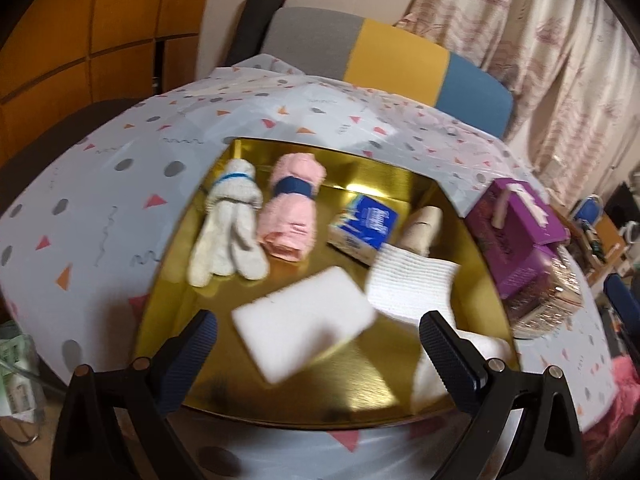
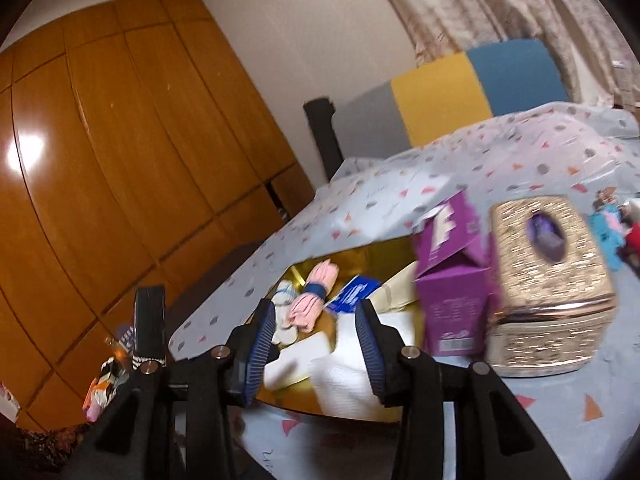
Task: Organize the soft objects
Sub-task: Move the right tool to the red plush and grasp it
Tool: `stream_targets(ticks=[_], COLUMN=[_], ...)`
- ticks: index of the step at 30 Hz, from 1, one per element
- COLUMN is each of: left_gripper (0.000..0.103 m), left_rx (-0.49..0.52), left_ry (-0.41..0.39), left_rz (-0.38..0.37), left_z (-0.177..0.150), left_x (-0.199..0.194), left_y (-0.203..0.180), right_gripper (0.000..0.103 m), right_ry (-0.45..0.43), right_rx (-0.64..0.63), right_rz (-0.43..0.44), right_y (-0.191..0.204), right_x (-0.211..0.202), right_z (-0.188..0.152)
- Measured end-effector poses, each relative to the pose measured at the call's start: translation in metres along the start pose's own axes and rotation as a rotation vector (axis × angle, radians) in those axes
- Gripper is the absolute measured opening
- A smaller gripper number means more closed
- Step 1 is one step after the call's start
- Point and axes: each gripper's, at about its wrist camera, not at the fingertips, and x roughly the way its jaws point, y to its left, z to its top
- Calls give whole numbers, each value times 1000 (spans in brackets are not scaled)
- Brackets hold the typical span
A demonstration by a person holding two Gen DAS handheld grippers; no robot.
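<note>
A gold tray [image 1: 360, 392] on the patterned table holds soft things: a white glove bundle [image 1: 228, 224], a rolled pink towel [image 1: 292, 208], a blue tissue pack [image 1: 362, 226], a beige roll [image 1: 422, 226], a white ribbed cloth [image 1: 408, 284] and a white sponge block [image 1: 304, 330]. My left gripper [image 1: 318, 356] is open and empty, just above the sponge at the tray's near edge. My right gripper [image 2: 316, 344] is open and empty, hovering over the tray's near side [image 2: 296, 396], above the white cloth [image 2: 344, 388]. The pink towel [image 2: 314, 300] shows beyond its fingers.
A purple box [image 1: 516, 236] and a gold woven tissue box [image 2: 548, 284] stand right of the tray. A grey, yellow and blue chair back [image 1: 396, 62] is behind the table. Wooden wardrobe doors [image 2: 120, 160] are on the left, and small toys [image 2: 616, 228] at the far right.
</note>
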Motion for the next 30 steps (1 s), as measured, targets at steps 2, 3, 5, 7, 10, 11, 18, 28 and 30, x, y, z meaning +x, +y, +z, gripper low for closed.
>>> stream_targets(ticks=[2, 3, 5, 7, 10, 11, 18, 28, 30], left_gripper=[102, 102, 102, 103, 103, 103, 103, 103, 103], left_rx=[21, 41, 80, 120, 172, 184, 275, 378, 386], left_ry=[-7, -14, -29, -43, -57, -57, -37, -29, -34], left_rz=[-38, -58, -83, -116, -171, -184, -260, -293, -309], left_z=[-3, -5, -8, -9, -14, -15, -21, -14, -10], left_x=[-3, -5, -10, -14, -20, -21, -24, -28, -30], left_y=[-8, -14, -24, -36, -56, -62, -110, -167, -176], right_gripper=[42, 42, 42, 42, 42, 42, 42, 42, 42], right_ry=[-30, -43, -77, -108, -122, -117, 191, 258, 290], right_rx=[4, 4, 10, 24, 76, 110, 140, 26, 39], right_rz=[-39, -66, -139, -219, -387, -437, -717, -761, -765], right_y=[-8, -13, -26, -44, -82, -99, -225, -298, -311], right_x=[-16, -24, -43, -61, -84, -89, -70, -10, 1], right_z=[1, 1, 1, 1, 0, -1, 1, 79, 77])
